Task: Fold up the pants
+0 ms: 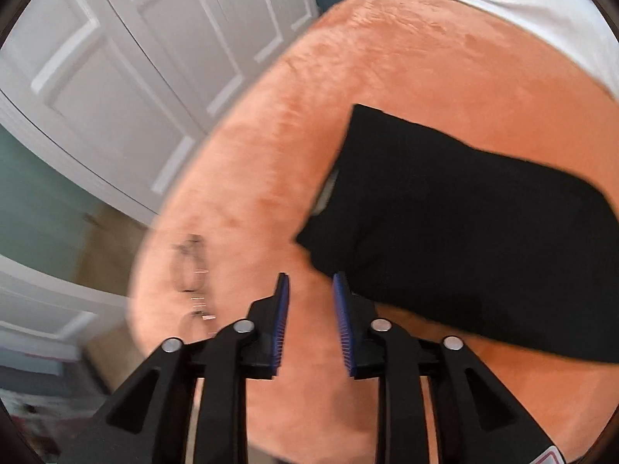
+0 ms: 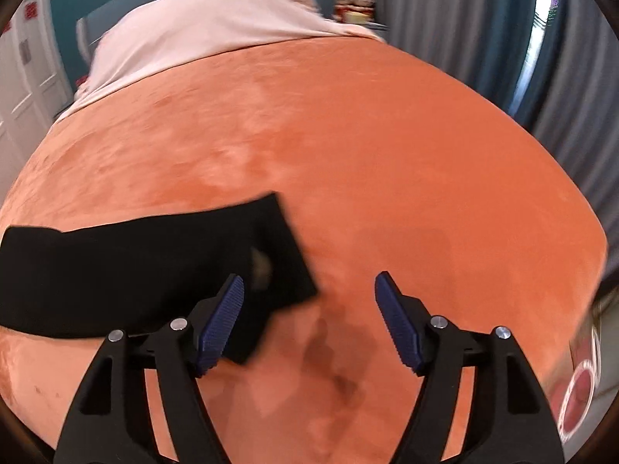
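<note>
Black pants [image 1: 456, 216] lie folded into a flat band on an orange plush bedspread [image 1: 387, 77]. In the left wrist view they lie right of and beyond my left gripper [image 1: 310, 282], which hovers by their near left corner, jaws a narrow gap apart and empty. In the right wrist view the pants [image 2: 135, 266] stretch to the left, their right end just past my right gripper's left finger [image 2: 224, 309]. My right gripper [image 2: 309, 280] is wide open and empty above the bedspread [image 2: 387, 154].
White panelled wardrobe doors [image 1: 135, 58] stand left of the bed. A pale sheet [image 2: 193, 31] covers the bed's far end. Grey curtains [image 2: 464, 19] hang at the right. A red and white object [image 2: 580, 394] sits at the bed's right edge.
</note>
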A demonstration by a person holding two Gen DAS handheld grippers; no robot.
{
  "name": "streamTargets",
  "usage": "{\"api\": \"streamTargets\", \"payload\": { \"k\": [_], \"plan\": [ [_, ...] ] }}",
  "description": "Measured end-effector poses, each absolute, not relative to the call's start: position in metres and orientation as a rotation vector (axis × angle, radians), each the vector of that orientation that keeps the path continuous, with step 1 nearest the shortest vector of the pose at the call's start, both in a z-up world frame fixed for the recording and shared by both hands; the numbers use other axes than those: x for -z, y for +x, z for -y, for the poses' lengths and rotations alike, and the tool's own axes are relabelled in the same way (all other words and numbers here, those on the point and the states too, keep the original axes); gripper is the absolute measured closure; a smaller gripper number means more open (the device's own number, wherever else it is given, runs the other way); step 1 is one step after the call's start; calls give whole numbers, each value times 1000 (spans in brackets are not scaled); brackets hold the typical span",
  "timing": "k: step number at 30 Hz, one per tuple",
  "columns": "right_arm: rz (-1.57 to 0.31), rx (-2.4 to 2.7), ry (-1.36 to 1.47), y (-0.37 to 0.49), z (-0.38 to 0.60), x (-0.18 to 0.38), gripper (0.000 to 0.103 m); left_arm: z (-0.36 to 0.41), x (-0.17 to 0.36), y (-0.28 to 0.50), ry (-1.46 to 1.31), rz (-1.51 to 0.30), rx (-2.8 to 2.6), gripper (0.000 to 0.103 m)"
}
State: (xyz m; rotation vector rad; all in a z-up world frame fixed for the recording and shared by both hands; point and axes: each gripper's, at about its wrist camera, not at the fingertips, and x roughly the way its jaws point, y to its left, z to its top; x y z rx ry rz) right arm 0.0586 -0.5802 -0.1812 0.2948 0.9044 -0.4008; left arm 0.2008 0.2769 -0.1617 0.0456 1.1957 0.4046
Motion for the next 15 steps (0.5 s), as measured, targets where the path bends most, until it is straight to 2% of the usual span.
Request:
{"api": "streamTargets", "payload": {
  "k": [2, 3, 5, 6, 7, 9, 10, 11, 14, 15],
  "plan": [
    [-845, 381, 418, 48, 591, 175, 35, -257, 149, 195, 141, -1161, -418, 76],
    [-823, 355, 459, 48, 593, 172, 35, -247, 144, 194, 163, -1145, -403, 71],
    [-811, 294, 526, 65, 591, 173, 33, -217, 135, 196, 167, -1106, -342, 55],
    [-839, 277, 539, 79, 590, 179, 32, -201, 132, 198, 151, -1092, -298, 43],
    [-910, 261, 541, 101, 587, 192, 32, -189, 130, 201, 141, -1089, -266, 39],
    [-1036, 212, 463, 141, 573, 215, 78, -159, 134, 212, 118, -1090, -206, 39],
    [-1052, 202, 415, 152, 564, 213, 98, -150, 139, 217, 110, -1101, -193, 39],
    [-1005, 187, 380, 154, 557, 200, 98, -141, 145, 222, 95, -1122, -181, 39],
    [-697, 85, 269, 126, 541, 123, 98, -131, 155, 221, 76, -1149, -176, 39],
    [-624, 91, 146, 107, 537, 109, 97, -130, 160, 220, 88, -1154, -181, 39]
  ]
}}
